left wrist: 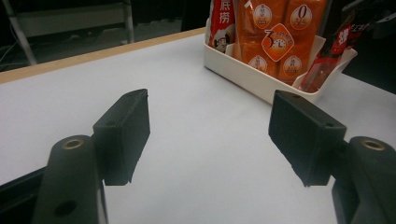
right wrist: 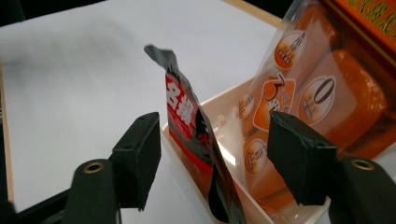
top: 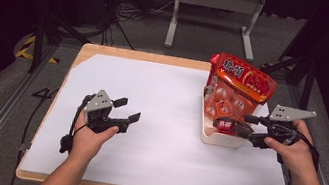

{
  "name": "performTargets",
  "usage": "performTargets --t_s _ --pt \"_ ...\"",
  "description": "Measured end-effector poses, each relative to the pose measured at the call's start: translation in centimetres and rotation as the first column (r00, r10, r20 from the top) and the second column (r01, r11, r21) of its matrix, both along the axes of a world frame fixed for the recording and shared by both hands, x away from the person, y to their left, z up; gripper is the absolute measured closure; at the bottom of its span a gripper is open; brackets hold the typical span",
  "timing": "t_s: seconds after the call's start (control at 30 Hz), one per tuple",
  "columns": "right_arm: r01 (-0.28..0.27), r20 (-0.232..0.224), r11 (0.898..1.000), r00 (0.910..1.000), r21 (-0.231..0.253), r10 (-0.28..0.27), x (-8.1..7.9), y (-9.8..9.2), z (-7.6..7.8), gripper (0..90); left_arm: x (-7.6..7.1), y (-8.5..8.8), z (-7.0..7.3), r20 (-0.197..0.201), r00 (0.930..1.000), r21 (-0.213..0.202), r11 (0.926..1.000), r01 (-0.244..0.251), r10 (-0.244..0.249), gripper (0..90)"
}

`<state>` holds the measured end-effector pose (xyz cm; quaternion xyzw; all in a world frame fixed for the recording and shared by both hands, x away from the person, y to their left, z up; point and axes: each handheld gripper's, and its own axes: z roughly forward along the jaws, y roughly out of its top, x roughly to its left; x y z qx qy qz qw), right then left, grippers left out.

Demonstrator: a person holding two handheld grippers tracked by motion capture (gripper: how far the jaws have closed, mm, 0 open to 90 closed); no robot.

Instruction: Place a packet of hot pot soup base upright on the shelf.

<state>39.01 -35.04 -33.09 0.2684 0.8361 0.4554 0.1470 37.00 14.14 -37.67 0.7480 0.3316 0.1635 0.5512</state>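
Your left tool (top: 128, 109) rests low over the white sheet (top: 160, 137) on the near-left part of the tabletop (top: 89, 49), held in your left hand (top: 89, 138). Its jaws stand apart with nothing between them; in the left gripper view only bare white sheet lies between the two black pads (left wrist: 123, 135).

Across the sheet on the right, your right hand (top: 294, 152) holds the right tool (top: 243, 125) level at the near end of the white tray (top: 220, 138). Its jaws are released and stand wide. The small dark-and-red sachet (right wrist: 191, 135) stands upright between them, inside the tray at its near wall, and in the right gripper view neither pad (right wrist: 140, 154) presses on it; a gap shows on each side. In the high view the sachet (top: 224, 125) sits just at the tips of that tool.

Behind the sachet in the same tray leans a clear pack of orange portions (top: 227, 100), and beyond that, at the tray's far end, stands a red and orange bag (top: 243, 78), rising above the tray rim near the far edge of the tabletop.
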Motion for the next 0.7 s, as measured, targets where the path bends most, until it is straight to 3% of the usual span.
performTargets --t_s 0.1,0.13,0.27,0.57,0.7 --pt "0.016 0.020 1.000 0.9997 0.017 -0.017 -0.4 0.2 0.4 31.9 -0.2 0.1 0.0 0.000 1.0000 0.004 1.0000 0.002 -0.002 29.3" --pt "0.029 0.045 0.999 0.9985 0.037 -0.031 -0.9 0.5 0.9 30.3 -0.5 0.3 0.1 0.001 1.0000 0.011 0.9999 0.004 -0.004 29.2" --pt "0.056 0.095 0.996 0.9935 0.075 -0.063 -1.9 1.1 2.1 27.8 -0.7 0.8 0.4 0.002 1.0000 -0.007 1.0000 -0.001 0.001 28.3" --pt "0.097 0.149 0.989 0.9823 0.114 -0.114 -3.8 2.9 3.5 25.9 -1.8 1.8 0.5 0.001 1.0000 0.002 1.0000 -0.005 0.005 26.5" --pt "0.096 0.148 0.982 0.9817 0.162 -0.120 -4.8 3.9 3.4 25.9 -2.5 2.4 0.6 -0.002 1.0000 0.003 1.0000 -0.004 0.004 25.7"
